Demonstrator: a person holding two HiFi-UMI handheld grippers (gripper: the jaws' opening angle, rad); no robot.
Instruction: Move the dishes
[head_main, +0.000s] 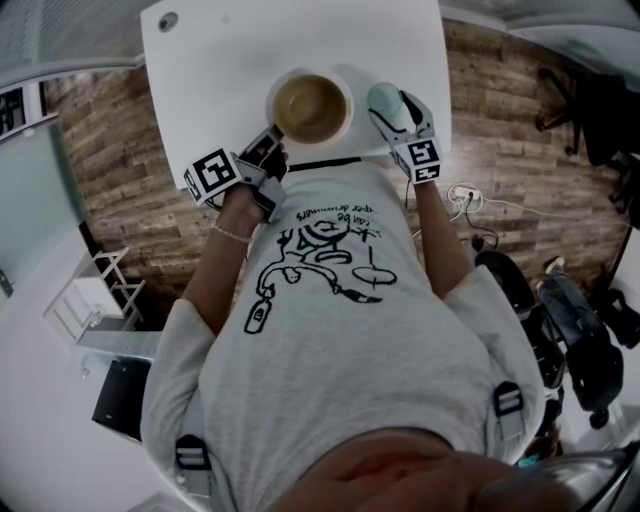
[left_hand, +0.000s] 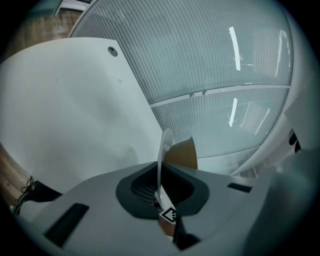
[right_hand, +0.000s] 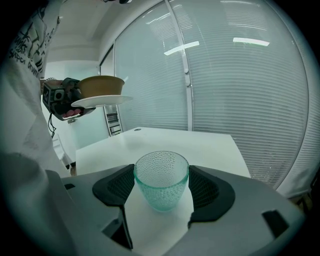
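A white plate (head_main: 340, 128) carries a brown bowl (head_main: 308, 106). My left gripper (head_main: 270, 142) is shut on the plate's near rim and holds it over the white table (head_main: 220, 70). In the left gripper view the plate (left_hand: 164, 150) shows edge-on between the jaws of that gripper (left_hand: 161, 189), with the bowl (left_hand: 183, 153) behind it. My right gripper (right_hand: 162, 188) is shut on a green dimpled glass (right_hand: 161, 172), upright, its pads against both sides. The glass (head_main: 383, 97) is by the table's front right edge. The right gripper view shows the plate (right_hand: 102, 100) and bowl (right_hand: 101, 86) held level in the air.
The table has a round cable hole (head_main: 167, 20) at its far left corner. A glass wall with blinds (right_hand: 240, 90) stands behind it. The floor is wood (head_main: 520, 150); office chairs (head_main: 585, 100) and cables (head_main: 465, 195) are at the right, a white rack (head_main: 95, 295) at the left.
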